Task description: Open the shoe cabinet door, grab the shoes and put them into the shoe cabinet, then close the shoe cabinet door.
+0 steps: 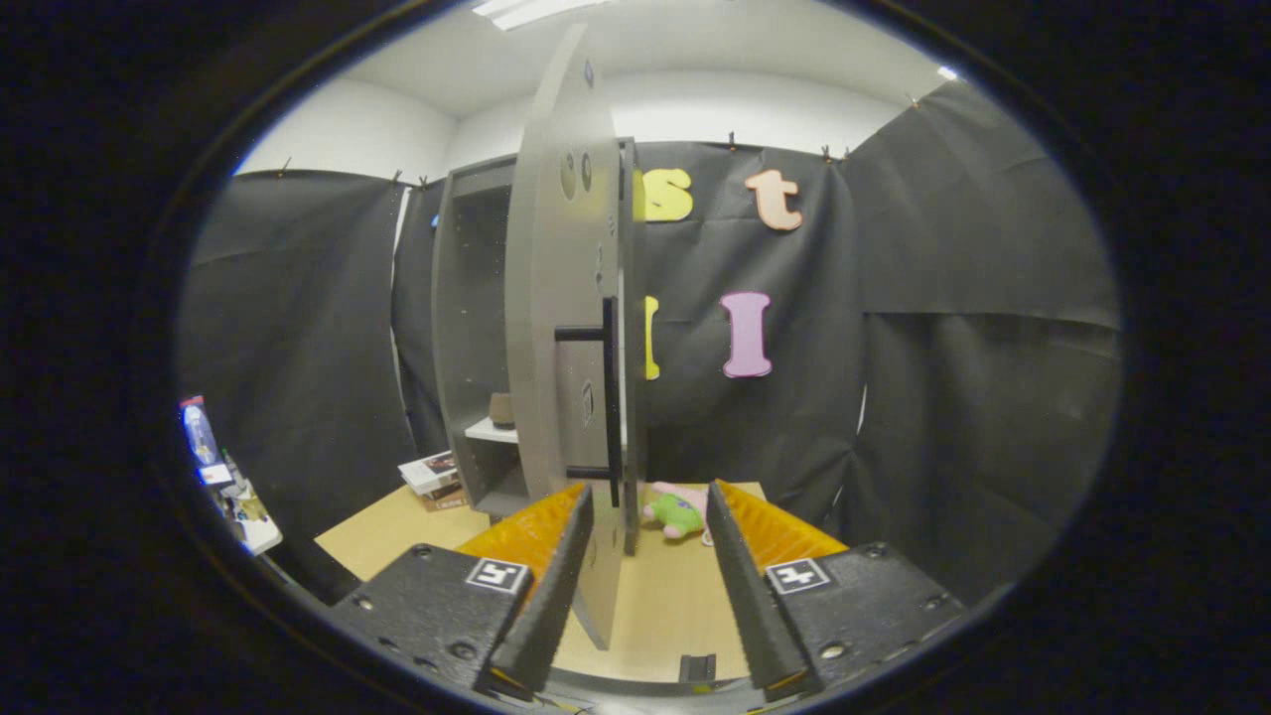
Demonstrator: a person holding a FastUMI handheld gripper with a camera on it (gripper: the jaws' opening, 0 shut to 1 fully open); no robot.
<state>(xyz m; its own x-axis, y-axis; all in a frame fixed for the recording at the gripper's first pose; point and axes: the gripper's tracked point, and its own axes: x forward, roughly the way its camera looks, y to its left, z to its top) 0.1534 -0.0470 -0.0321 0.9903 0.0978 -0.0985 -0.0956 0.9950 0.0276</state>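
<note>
The cabinet (477, 328) stands upright on the desk (397, 536), tall and narrow, its long axis vertical, and its open front faces toward me and a little to my right. Its door (561, 298) is swung out so that I see it nearly edge-on, a tall grey panel running from well above my claw down to the desk, with its free edge pointing straight at me. A dark bar handle (608, 397) runs vertically on the door's right face, held off it by short stubs. My claw (649, 516) is open, fingers well apart, holding nothing. The door's lower edge sits between the fingers, close against the left finger (556, 586); whether they touch I cannot tell. The right finger (740, 586) stands clear of the door. The handle's lower end is just ahead of the fingertips. Inside the cabinet, beyond the door, a brownish thing (502, 409) rests on a pale shelf (492, 431); it is too small to name surely. A plush toy (677, 511) lies on the desk beyond my fingers, right of the door. Some books (432, 477) lie by the cabinet's left foot, near the desk's far left edge.
</note>
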